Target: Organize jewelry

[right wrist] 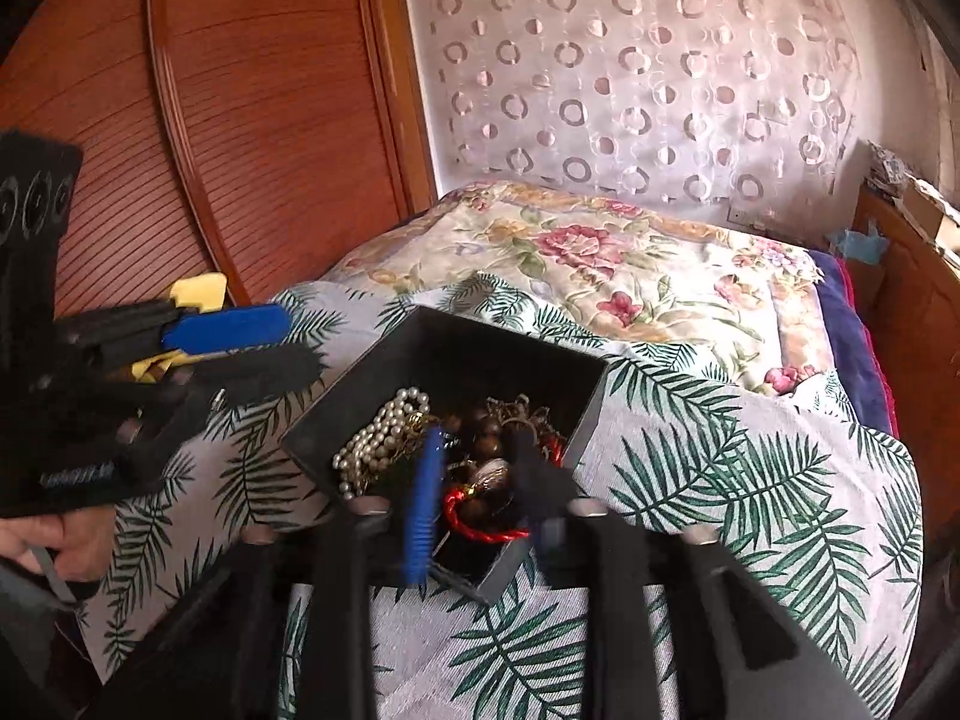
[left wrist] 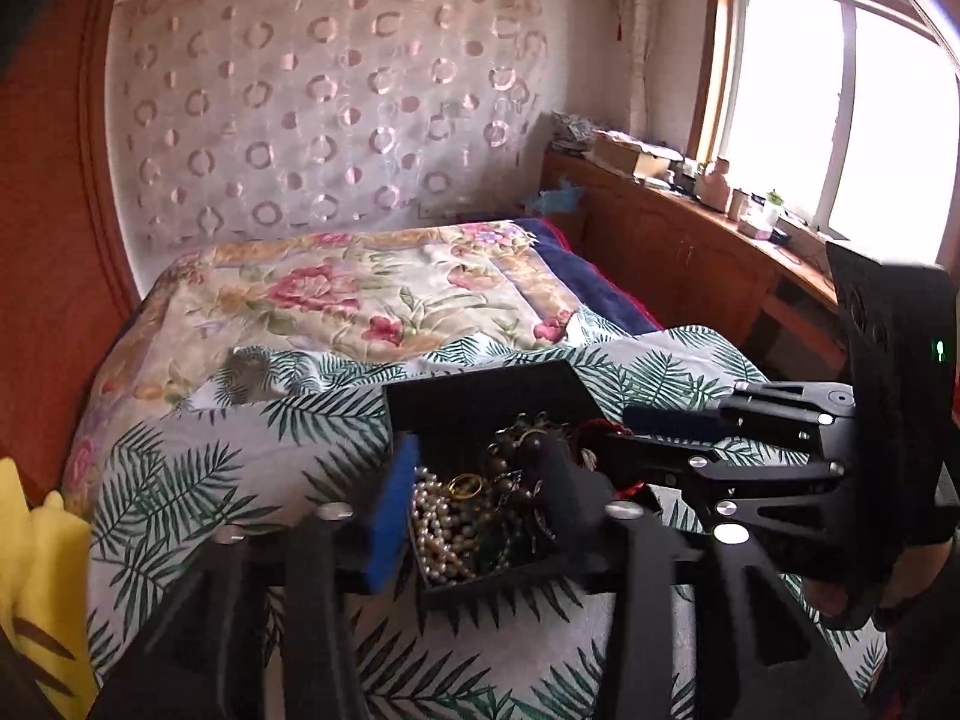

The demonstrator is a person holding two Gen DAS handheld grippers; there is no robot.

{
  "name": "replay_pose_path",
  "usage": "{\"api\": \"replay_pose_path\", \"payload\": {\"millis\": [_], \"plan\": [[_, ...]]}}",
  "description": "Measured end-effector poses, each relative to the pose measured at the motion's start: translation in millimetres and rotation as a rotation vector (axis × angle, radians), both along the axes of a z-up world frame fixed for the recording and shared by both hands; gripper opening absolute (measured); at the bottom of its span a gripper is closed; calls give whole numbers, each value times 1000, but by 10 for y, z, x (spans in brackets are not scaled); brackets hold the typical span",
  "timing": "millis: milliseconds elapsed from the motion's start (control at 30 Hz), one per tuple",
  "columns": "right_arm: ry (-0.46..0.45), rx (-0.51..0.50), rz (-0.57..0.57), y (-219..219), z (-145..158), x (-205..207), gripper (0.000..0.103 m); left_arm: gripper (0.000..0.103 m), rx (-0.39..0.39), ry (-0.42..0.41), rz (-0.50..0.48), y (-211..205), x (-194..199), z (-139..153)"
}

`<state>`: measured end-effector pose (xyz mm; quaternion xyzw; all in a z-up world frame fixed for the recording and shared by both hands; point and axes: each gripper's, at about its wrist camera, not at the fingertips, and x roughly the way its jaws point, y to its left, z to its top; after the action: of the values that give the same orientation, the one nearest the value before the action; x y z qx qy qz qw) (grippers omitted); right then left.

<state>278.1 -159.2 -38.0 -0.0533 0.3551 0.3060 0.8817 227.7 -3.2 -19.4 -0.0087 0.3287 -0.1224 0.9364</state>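
Both wrist views look steeply down, close over the shared jewelry box (left wrist: 480, 480) on the bed (right wrist: 750, 450)

Box mouth: the open black jewelry box (right wrist: 444, 354) is crowded by both grippers' fingers.
Around box: bare palm-leaf printed bedspread (right wrist: 720, 480) on every side.
Left edge: reddish wooden wardrobe (right wrist: 252, 120) beside the bed.

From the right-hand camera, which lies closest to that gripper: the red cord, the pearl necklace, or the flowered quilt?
1. The red cord, in the black box's near corner, right by the right gripper's jaws.
2. The pearl necklace, further left in the box.
3. The flowered quilt, beyond the box, near the wall.
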Motion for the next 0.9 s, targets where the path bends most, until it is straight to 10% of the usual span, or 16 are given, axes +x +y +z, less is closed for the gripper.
{"api": "replay_pose_path", "payload": {"millis": [267,900], "plan": [[-68,-6,-39,-32,125,-235,44,92,-5,-51,62,94,-300,41],[-220,99,-236,-614,333,-1582,100,96,64,-137,178,21,-1337,135]]}}
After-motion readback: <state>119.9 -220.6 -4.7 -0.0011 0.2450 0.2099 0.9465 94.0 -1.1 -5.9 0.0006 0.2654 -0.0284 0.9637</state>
